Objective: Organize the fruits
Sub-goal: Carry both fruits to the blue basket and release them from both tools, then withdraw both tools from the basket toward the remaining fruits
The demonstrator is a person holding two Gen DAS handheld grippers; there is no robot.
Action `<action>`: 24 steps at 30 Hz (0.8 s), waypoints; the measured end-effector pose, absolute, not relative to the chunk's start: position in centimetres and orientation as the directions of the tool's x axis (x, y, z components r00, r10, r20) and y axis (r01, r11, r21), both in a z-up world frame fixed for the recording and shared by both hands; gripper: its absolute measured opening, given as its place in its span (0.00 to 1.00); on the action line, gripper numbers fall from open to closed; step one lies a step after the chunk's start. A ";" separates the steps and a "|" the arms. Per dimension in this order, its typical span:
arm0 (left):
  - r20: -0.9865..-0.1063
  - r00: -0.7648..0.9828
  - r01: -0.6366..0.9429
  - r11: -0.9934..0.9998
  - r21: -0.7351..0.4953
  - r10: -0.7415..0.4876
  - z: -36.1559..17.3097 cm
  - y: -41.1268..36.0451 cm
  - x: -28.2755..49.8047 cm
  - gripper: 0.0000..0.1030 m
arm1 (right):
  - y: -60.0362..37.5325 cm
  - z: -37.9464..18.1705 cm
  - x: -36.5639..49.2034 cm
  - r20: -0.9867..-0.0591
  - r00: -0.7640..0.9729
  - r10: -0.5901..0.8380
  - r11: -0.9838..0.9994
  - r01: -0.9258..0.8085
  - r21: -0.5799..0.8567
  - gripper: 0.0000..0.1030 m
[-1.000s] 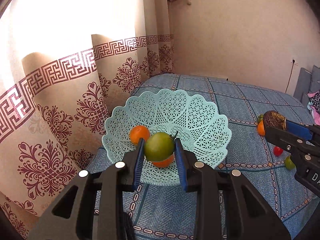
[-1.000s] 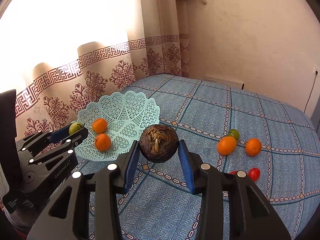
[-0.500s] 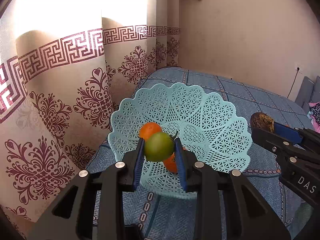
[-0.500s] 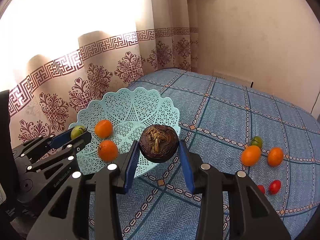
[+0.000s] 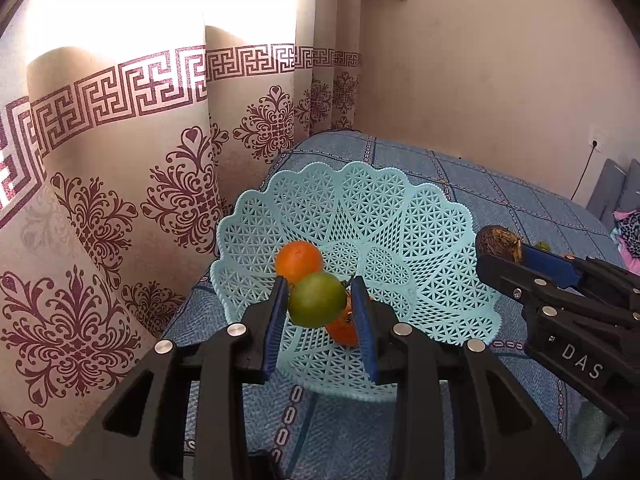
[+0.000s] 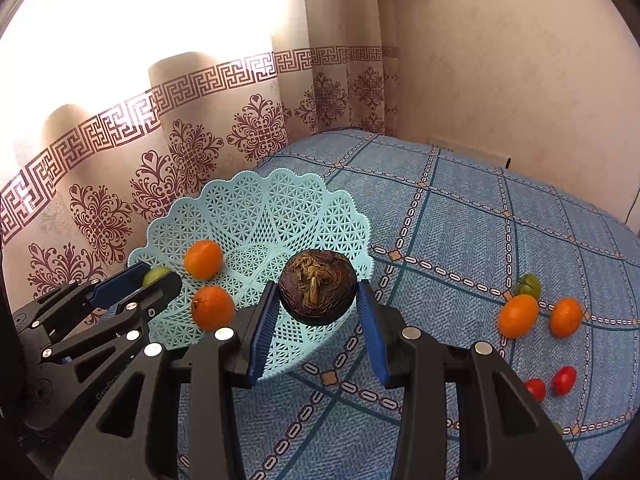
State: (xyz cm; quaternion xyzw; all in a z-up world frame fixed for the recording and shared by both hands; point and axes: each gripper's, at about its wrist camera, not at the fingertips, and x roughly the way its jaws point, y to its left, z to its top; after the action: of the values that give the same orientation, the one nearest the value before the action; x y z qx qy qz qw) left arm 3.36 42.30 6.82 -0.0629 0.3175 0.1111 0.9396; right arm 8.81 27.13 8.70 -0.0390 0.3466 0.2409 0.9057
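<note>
A pale turquoise lattice basket (image 5: 404, 216) (image 6: 280, 196) sits at the bed's corner by the curtain and holds two oranges (image 5: 298, 260) (image 6: 203, 258). My left gripper (image 5: 320, 300) is shut on a green fruit (image 5: 318, 299), held over the basket's near-left rim. My right gripper (image 6: 317, 294) is shut on a dark brown wrinkled fruit (image 6: 317, 287), held above the basket's right edge. In the left wrist view the right gripper (image 5: 496, 246) shows at the right with the brown fruit at its tip. The left gripper (image 6: 154, 276) shows at the left of the right wrist view.
On the blue checked bedspread (image 6: 460, 220), right of the basket, lie two oranges (image 6: 518, 315), a green tomato (image 6: 529, 284) and two small red tomatoes (image 6: 564, 380). A patterned curtain (image 5: 120, 184) hangs close behind the basket. A wall (image 5: 480, 60) and a socket (image 5: 596, 142) lie beyond.
Both grippers have moved closer to the basket, each keeping its fruit. The basket now looks larger, and the brown fruit hangs over its right edge instead of over the bedspread.
</note>
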 end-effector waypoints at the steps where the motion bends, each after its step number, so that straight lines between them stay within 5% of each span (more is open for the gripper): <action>1: -0.608 0.775 -0.255 0.965 -0.052 0.172 6.8 42.4 3.3 0.59 | 27.1 8.7 8.9 -0.649 0.641 0.410 0.881 -0.463 0.100 0.40; 3: -0.598 0.780 -0.272 0.961 -0.059 0.184 7.0 42.6 3.1 0.67 | 27.1 8.7 8.9 -0.644 0.643 0.415 0.881 -0.460 0.109 0.44; 10: -0.607 0.770 -0.309 0.947 -0.083 0.198 6.9 43.5 2.9 0.69 | 26.5 9.2 8.6 -0.629 0.656 0.416 0.886 -0.449 0.118 0.49; 17: -0.592 0.779 -0.334 0.936 -0.113 0.207 7.2 44.0 2.5 0.90 | 26.0 8.7 8.3 -0.635 0.655 0.410 0.891 -0.436 0.126 0.49; 24: -0.594 0.778 -0.331 0.937 -0.110 0.205 7.2 43.6 2.5 0.91 | 24.8 8.3 8.2 -0.638 0.662 0.394 0.903 -0.407 0.136 0.55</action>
State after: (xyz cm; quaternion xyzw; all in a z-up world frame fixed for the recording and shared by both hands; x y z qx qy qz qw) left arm 2.49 43.64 7.20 -0.1047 0.3012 0.1431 0.9369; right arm 8.17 24.82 8.35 -0.0095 0.3477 0.2198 0.9114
